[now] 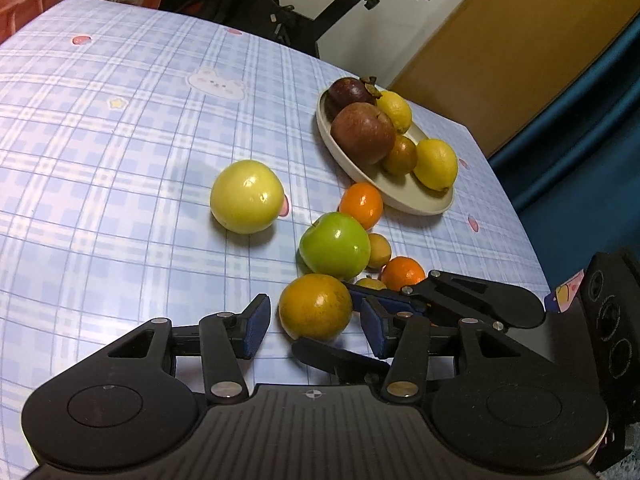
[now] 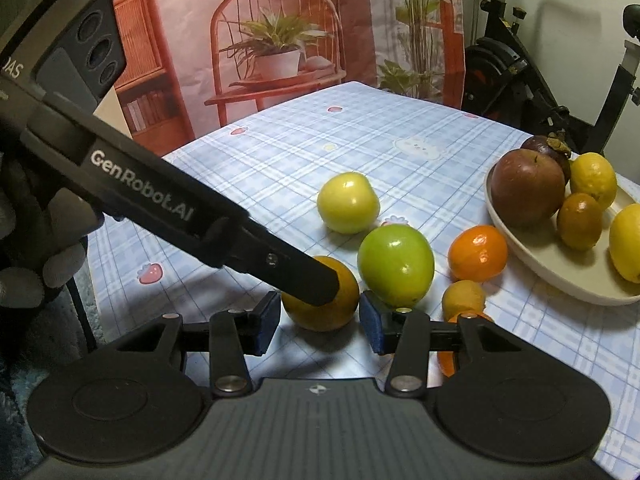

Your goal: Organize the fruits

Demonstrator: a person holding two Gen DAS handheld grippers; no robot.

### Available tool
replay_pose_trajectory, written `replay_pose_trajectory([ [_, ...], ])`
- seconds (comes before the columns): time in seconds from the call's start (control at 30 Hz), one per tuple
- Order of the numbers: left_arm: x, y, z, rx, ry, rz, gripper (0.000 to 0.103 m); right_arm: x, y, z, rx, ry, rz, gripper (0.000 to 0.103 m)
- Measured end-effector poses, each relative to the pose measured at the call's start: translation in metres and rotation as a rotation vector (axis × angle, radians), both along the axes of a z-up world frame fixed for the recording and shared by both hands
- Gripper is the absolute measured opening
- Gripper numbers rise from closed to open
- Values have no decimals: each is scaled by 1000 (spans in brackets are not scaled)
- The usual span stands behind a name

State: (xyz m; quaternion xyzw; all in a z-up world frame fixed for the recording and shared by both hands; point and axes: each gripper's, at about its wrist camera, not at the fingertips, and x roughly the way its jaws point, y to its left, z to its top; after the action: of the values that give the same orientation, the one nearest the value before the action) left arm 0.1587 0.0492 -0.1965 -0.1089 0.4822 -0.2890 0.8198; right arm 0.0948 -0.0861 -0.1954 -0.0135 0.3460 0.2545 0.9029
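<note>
A blue plaid tabletop (image 1: 120, 128) with printed bunnies and strawberries carries a shallow cream oval plate (image 1: 424, 204) near its right edge, holding a dull red apple (image 1: 362, 134), a dark mangosteen (image 1: 348, 92), two lemons and a small brownish fruit. Loose beside it lie a glossy yellow apple (image 1: 247, 197), green apple (image 1: 335, 246) and small tangerines. Both the left gripper (image 1: 316, 326) and right gripper (image 2: 320, 322) have jaws released, straddling one mottled orange (image 1: 315, 306) near the front edge.

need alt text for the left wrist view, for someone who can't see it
The open left gripper brackets a yellow-orange citrus on a blue checked tablecloth, with the right gripper reaching in from the right. Beyond lie a green apple, a yellow apple, small oranges, and a cream plate holding more fruit.
</note>
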Motion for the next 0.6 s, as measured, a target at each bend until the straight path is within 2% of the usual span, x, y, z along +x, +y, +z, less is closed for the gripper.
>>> replay_pose_trajectory([
  [0.13, 1, 0, -2, 0, -2, -4, 42, 3, -2, -1, 10, 0, -2, 46],
  [0.3, 0, -1, 3, 2, -20, -11, 42, 1, -3, 0, 19, 0, -11, 45],
  [0.6, 0, -21, 30, 37, -121, -61, 42, -5, -14, 17, 59, -56, -58, 45],
])
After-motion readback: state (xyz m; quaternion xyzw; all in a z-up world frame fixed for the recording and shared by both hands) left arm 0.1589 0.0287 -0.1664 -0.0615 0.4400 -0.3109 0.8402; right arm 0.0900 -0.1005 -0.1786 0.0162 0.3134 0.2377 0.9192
